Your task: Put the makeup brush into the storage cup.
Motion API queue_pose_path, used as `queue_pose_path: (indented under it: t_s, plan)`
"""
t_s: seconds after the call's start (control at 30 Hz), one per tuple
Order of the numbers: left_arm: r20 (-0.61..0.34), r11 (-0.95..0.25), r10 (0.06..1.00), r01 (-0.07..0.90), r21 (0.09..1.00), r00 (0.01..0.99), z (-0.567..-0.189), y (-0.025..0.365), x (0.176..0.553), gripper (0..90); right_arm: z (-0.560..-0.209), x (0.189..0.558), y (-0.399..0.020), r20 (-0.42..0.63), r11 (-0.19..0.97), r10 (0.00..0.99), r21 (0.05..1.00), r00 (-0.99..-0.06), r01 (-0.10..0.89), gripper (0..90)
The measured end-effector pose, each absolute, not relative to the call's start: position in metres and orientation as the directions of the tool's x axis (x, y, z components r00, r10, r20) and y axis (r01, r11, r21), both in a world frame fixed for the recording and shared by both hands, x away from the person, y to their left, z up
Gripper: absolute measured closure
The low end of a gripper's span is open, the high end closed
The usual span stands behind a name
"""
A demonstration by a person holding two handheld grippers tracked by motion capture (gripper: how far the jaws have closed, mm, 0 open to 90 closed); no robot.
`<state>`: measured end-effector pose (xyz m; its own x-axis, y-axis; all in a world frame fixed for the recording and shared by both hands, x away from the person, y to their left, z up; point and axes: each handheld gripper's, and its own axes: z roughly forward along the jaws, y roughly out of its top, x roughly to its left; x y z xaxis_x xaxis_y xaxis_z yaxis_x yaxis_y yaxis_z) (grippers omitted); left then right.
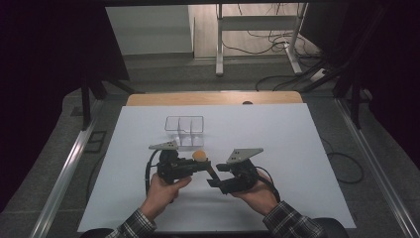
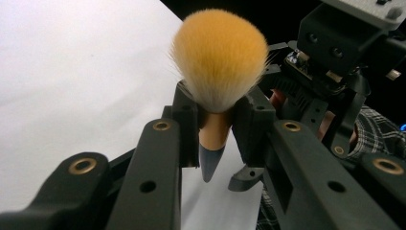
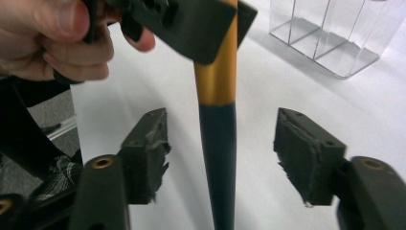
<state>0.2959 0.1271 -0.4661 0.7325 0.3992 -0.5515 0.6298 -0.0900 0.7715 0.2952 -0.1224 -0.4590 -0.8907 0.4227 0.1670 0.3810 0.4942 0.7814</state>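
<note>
Above the white desk (image 1: 277, 148), both hands are meeting near its middle, in front of a clear divided organiser box (image 1: 184, 126) sitting farther back. Left tongs (image 2: 215, 139) are clenching the gold ferrule of a makeup brush (image 2: 218, 62), its orange bristles pointing away from the jaws. Right tongs (image 3: 222, 158) are standing released, their pads apart on either side of the brush's dark handle without touching it.
</note>
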Motion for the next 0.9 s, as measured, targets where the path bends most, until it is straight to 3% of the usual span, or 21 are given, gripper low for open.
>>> queue_pose_path:
  t_s: [0.3, 0.9]
  plan:
    - [-0.531, -0.085, 0.423, 0.615, 0.784, 0.735, -0.463, 0.134, 0.296, 73.1, -0.463, 0.297, -0.123, 0.153, 0.523, 0.422, 0.764, -0.894, 0.378, 26.1]
    - [-0.450, -0.103, 0.502, 0.568, 0.816, 0.738, -0.454, 0.147, 0.294, 73.1, -0.471, 0.298, -0.135, 0.110, 0.564, 0.450, 0.734, -0.886, 0.378, 20.8]
